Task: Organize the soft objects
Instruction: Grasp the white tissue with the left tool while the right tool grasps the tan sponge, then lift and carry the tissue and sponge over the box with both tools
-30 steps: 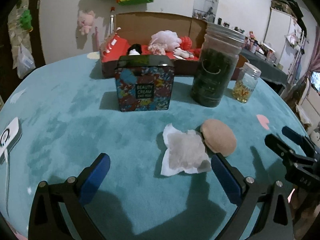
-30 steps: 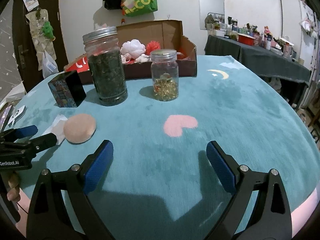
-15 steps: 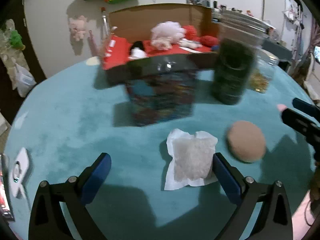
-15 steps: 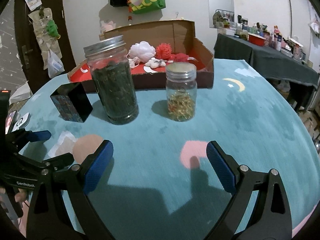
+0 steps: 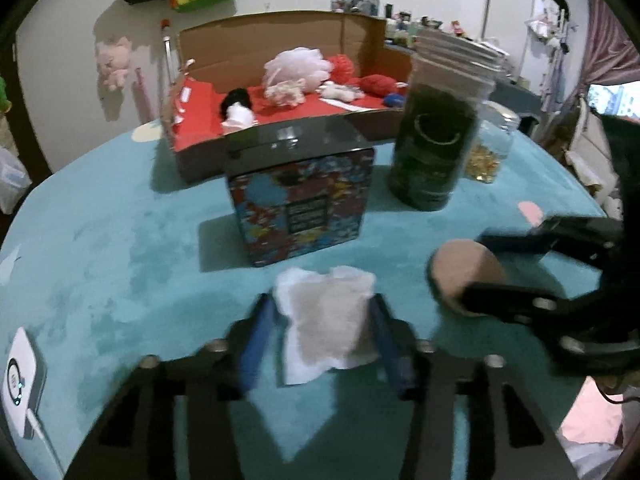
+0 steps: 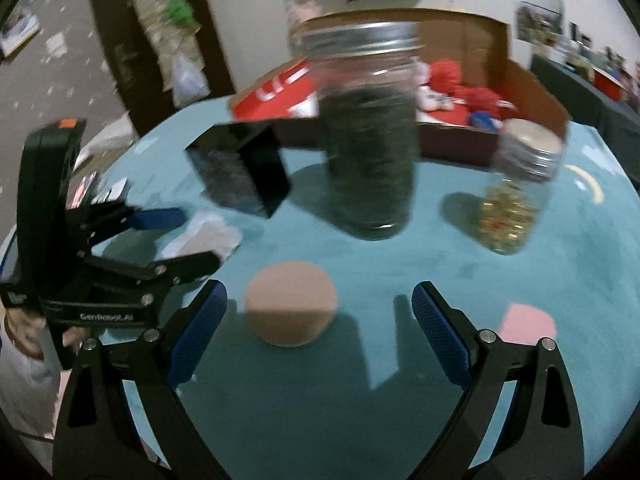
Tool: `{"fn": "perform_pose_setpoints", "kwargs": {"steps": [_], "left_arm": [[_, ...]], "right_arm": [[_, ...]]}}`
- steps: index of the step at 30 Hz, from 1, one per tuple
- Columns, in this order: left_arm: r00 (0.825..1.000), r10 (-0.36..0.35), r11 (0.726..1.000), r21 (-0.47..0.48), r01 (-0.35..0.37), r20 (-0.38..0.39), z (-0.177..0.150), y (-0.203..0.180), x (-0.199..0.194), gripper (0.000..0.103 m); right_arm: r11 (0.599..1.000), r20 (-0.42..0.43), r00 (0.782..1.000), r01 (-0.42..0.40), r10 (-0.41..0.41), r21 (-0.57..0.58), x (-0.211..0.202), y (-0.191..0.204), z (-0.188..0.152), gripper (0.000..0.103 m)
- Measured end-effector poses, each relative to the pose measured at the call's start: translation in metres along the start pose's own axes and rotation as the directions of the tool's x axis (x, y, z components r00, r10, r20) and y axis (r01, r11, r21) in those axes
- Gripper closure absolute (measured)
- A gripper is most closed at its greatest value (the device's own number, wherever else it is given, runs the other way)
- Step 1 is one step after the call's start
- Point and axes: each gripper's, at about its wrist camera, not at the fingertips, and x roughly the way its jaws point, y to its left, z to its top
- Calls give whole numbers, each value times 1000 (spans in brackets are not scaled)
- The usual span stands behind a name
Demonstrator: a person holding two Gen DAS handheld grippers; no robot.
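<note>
A white-edged grey soft pouch (image 5: 328, 320) lies on the teal table cover, between the blue fingers of my left gripper (image 5: 322, 336), which have narrowed around it; blur hides whether they touch it. The pouch also shows in the right wrist view (image 6: 208, 236). A round tan sponge puff (image 6: 291, 307) lies between the fingers of my open right gripper (image 6: 320, 328), without contact. The puff (image 5: 460, 276) and the right gripper (image 5: 512, 272) show in the left wrist view. A cardboard box (image 5: 280, 40) with soft toys and a white mesh pouf (image 5: 298, 66) stands behind.
A colourful tin (image 5: 300, 208), a tall jar of dark leaves (image 5: 436, 144) and a small jar of yellow bits (image 6: 516, 188) stand between the grippers and the box. A white device (image 5: 20, 380) lies at the left edge. A pink heart (image 6: 528, 320) marks the cover.
My left gripper's fingers closed in from wide open to beside the pouch. My right gripper swung left and forward, so the tan puff now lies between its fingers.
</note>
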Motion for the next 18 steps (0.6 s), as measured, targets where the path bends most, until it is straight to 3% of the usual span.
{"fn": "perform_pose_setpoints", "kwargs": {"steps": [1, 2, 3, 7, 18], "left_arm": [[1000, -12, 1000, 3, 12, 3, 0, -2, -1, 70], [1000, -18, 1000, 3, 18, 4, 0, -4, -2, 76], [1000, -21, 1000, 0, 21, 4, 0, -6, -2, 79], [998, -57, 998, -24, 58, 19, 3, -12, -8, 81], [986, -154, 988, 25, 153, 63, 29, -53, -12, 82]], "right_arm": [[1000, -26, 1000, -7, 7, -17, 6, 3, 0, 47], [999, -50, 999, -18, 17, -26, 11, 6, -1, 61], [999, -40, 999, -13, 11, -36, 11, 9, -2, 61], [999, -10, 1000, -26, 26, -42, 1, 10, -4, 84], [999, 78, 997, 26, -28, 29, -38, -20, -2, 87]]}}
